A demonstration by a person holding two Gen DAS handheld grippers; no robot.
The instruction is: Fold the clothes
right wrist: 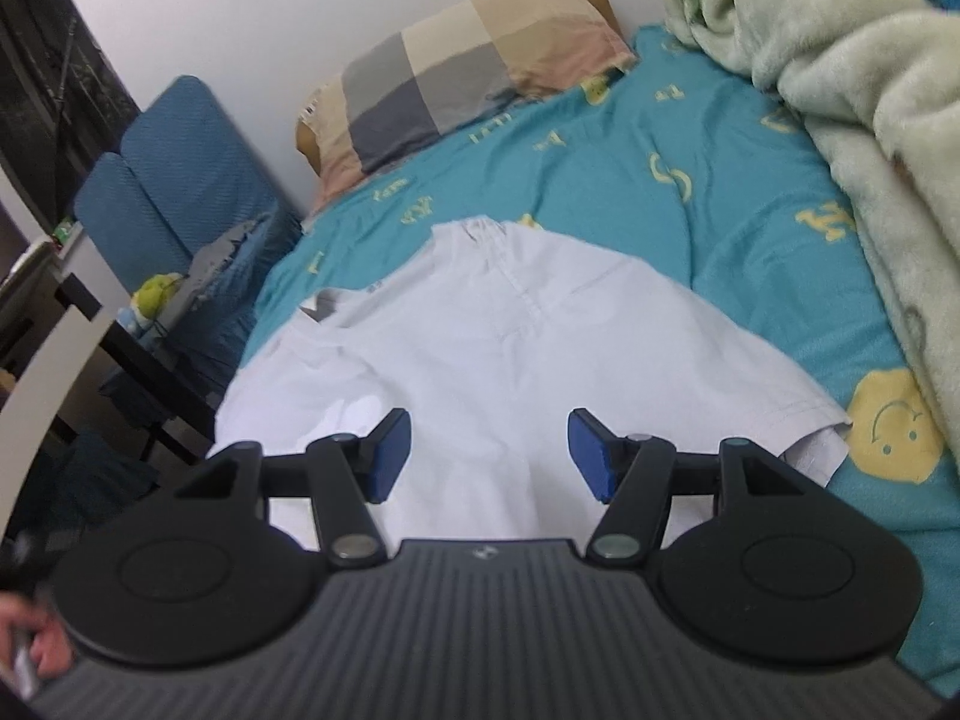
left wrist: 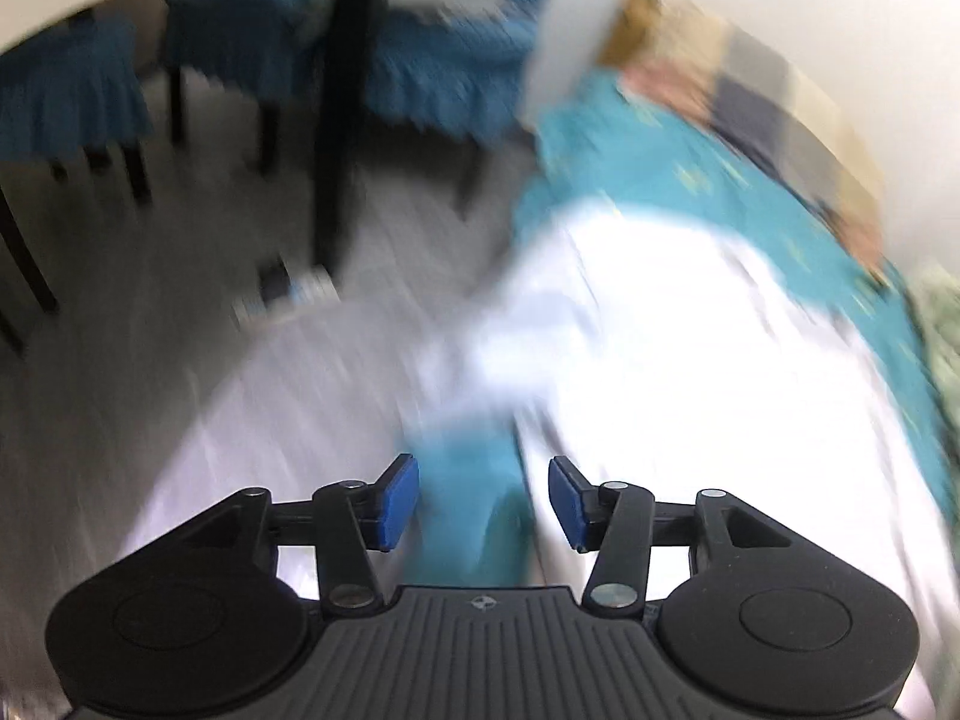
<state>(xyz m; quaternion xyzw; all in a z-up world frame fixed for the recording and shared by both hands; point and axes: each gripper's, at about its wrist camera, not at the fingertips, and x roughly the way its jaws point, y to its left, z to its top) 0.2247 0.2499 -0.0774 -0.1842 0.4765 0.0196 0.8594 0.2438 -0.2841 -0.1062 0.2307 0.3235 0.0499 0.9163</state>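
A white T-shirt (right wrist: 480,324) lies spread on the teal bed sheet (right wrist: 690,192), one sleeve (right wrist: 822,426) reaching toward the right. My right gripper (right wrist: 489,456) hovers over the shirt's near part, open, with nothing between its blue pads. The left wrist view is heavily blurred. There the white shirt (left wrist: 690,360) fills the right half. My left gripper (left wrist: 483,501) stands open at the bed's left edge, over a strip of teal sheet (left wrist: 468,510), and no cloth sits between its pads.
A checked pillow (right wrist: 456,78) lies at the head of the bed and a pale green fleece blanket (right wrist: 840,60) is piled along the right. Blue-covered chairs (left wrist: 78,96) and a dark table leg (left wrist: 339,120) stand on the grey floor to the left. A hand (right wrist: 36,642) shows at the lower left.
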